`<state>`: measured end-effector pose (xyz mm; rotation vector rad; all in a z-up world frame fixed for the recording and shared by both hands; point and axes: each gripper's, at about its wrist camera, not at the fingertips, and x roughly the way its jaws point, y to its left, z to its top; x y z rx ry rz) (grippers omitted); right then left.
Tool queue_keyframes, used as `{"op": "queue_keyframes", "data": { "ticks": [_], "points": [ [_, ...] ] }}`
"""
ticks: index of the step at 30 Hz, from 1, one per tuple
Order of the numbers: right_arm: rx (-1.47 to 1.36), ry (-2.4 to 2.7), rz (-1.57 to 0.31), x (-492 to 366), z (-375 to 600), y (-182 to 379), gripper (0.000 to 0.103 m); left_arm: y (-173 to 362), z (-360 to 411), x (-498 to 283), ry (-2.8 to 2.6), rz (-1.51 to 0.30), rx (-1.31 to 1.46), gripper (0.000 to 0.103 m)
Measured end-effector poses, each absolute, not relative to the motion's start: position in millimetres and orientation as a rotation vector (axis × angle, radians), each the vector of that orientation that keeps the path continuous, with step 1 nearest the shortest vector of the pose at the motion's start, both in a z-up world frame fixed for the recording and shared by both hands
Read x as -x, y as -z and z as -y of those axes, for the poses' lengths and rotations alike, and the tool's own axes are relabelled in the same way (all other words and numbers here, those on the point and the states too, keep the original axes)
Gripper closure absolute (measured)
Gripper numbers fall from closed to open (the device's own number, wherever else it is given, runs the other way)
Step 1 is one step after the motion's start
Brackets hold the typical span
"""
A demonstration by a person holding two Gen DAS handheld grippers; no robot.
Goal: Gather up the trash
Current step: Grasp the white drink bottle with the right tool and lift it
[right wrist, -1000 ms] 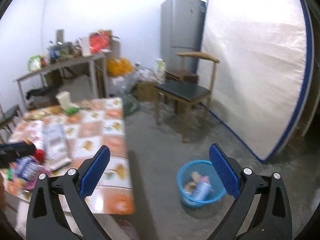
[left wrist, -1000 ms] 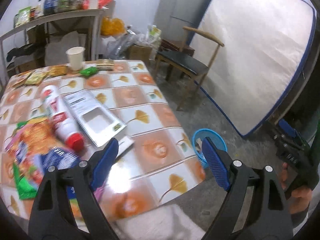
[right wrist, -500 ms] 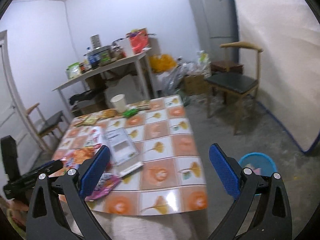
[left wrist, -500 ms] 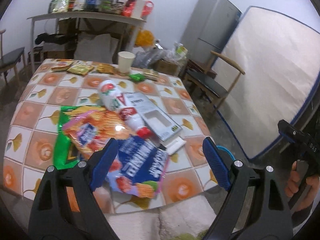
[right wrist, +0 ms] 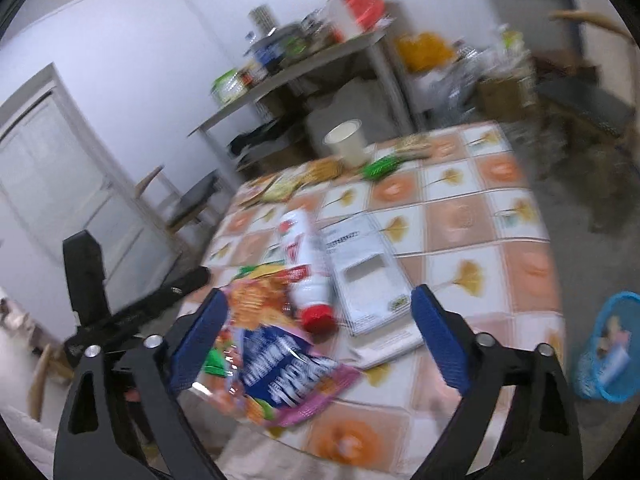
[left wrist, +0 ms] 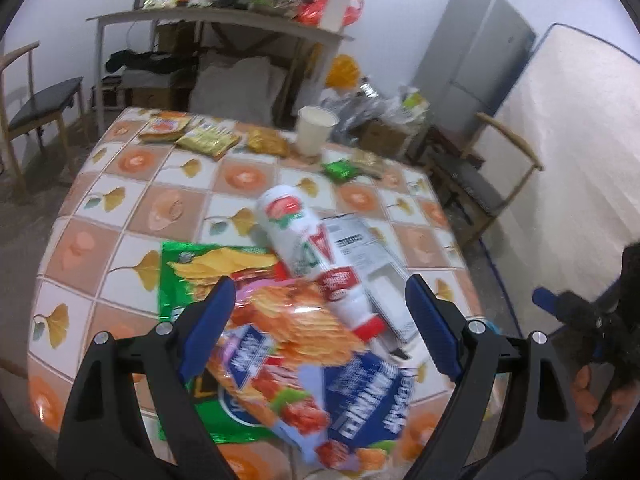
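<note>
A tiled table (left wrist: 132,200) carries trash. A blue and orange chip bag (left wrist: 320,368) lies at the near edge over a green bag (left wrist: 180,276). A white bottle with a red cap (left wrist: 312,256) lies beside a flat white box (left wrist: 372,264). A paper cup (left wrist: 316,132) and small wrappers (left wrist: 208,138) sit at the far edge. My left gripper (left wrist: 318,328) is open above the chip bag. My right gripper (right wrist: 320,344) is open above the same bag (right wrist: 276,364) and bottle (right wrist: 308,272). A blue trash basket (right wrist: 608,348) stands on the floor to the right.
A cluttered shelf table (left wrist: 224,12) stands behind. A wooden chair (left wrist: 492,176) and a mattress (left wrist: 580,152) are on the right, a fridge (left wrist: 472,60) at the back, another chair (left wrist: 36,108) on the left. A door (right wrist: 60,184) is on the far left.
Both grippers have swung left, away from the blue basket on the floor, and moved in over the table; the chip bag and bottle now lie between the open fingers.
</note>
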<state>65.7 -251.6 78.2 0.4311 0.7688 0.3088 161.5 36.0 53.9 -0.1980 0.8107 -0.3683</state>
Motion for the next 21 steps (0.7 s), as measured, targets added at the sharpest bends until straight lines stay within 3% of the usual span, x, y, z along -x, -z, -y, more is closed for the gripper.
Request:
{"op": "queue_keyframes", "data": {
  "ticks": [9, 21],
  "points": [
    [-0.337, -0.481, -1.011, -189, 180, -28, 0.036, -21, -30, -171, 0.286, -0.867, 0.066, 0.021],
    [-0.116, -0.427, -1.174, -236, 133, 8, 0.036, -1, -34, -176, 0.277, -0.906, 0.025, 0.020]
  ]
}}
